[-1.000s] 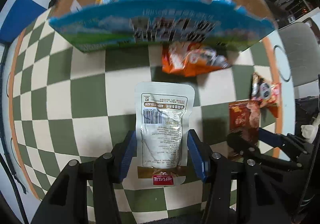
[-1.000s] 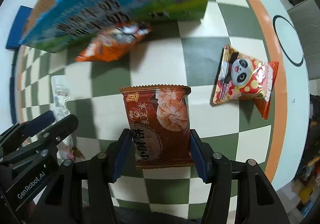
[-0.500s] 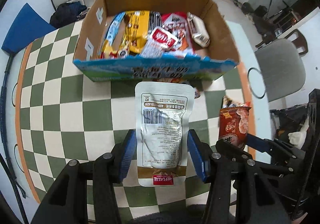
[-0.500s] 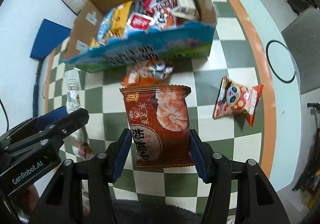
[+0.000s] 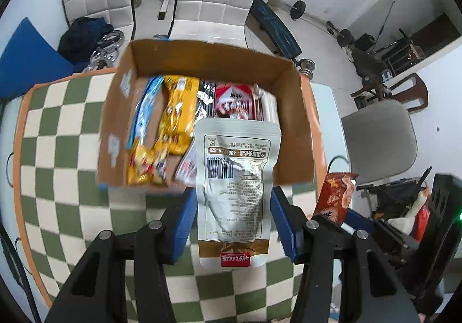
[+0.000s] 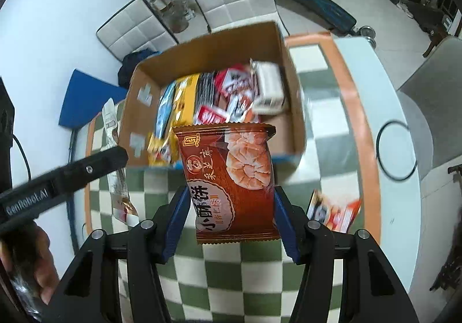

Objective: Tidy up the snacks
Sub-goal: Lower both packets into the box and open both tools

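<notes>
1. The left gripper has its blue pads pressed on the sides of a white pouch, which is held above the table.
2. The right gripper likewise clamps a brown packet.
3. Beyond both, the cardboard box of snacks stands on the checked table.

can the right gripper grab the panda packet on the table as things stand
Probably not yet. The right gripper is shut on the brown packet, so its jaws are full. The panda packet lies clear on the table beside it, nothing on top.
</notes>
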Demonstrator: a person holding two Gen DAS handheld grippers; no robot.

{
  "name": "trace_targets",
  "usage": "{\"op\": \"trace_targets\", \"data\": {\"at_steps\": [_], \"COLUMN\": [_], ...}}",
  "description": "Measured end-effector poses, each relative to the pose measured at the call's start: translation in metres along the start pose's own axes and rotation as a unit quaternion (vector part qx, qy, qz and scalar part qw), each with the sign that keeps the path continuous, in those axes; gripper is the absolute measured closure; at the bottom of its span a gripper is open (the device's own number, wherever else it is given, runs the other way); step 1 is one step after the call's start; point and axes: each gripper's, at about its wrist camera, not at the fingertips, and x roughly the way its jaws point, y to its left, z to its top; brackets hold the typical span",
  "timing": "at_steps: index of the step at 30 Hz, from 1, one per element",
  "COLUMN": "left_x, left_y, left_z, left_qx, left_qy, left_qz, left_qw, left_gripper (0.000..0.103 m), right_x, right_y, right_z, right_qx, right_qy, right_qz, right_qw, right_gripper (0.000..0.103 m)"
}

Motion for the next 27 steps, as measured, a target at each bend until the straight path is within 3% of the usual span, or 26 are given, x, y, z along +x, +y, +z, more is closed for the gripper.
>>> {"op": "trace_targets", "data": {"at_steps": [6,16,27], "left_x": [0.061,0.151,0.175], "left_y": [-0.005,-0.002,-0.006], "left_z": [0.059,0.084,0.088], "left_qx": [-0.023,-0.053,-0.057], "left_qy": [0.077,0.185,0.221], "left_qz": [-0.024,-0.029,-0.032], "left_qw": [0.9965,0.9809,0.9731], "left_gripper": [0.054,0.053,0.052], "right_x": [0.028,0.094,0.123], "right_y": [-0.007,-0.028,-0.035], "right_z": [0.054,0.089,0.090], "right_qx": [0.009,0.017,0.016], "right_qy": [0.011,0.056,0.093], "right_qz": [-0.021,-0.049,-0.046], "right_qw": [1.000,0.997,0.995], "right_gripper": [0.043,0.043,0.042]}}
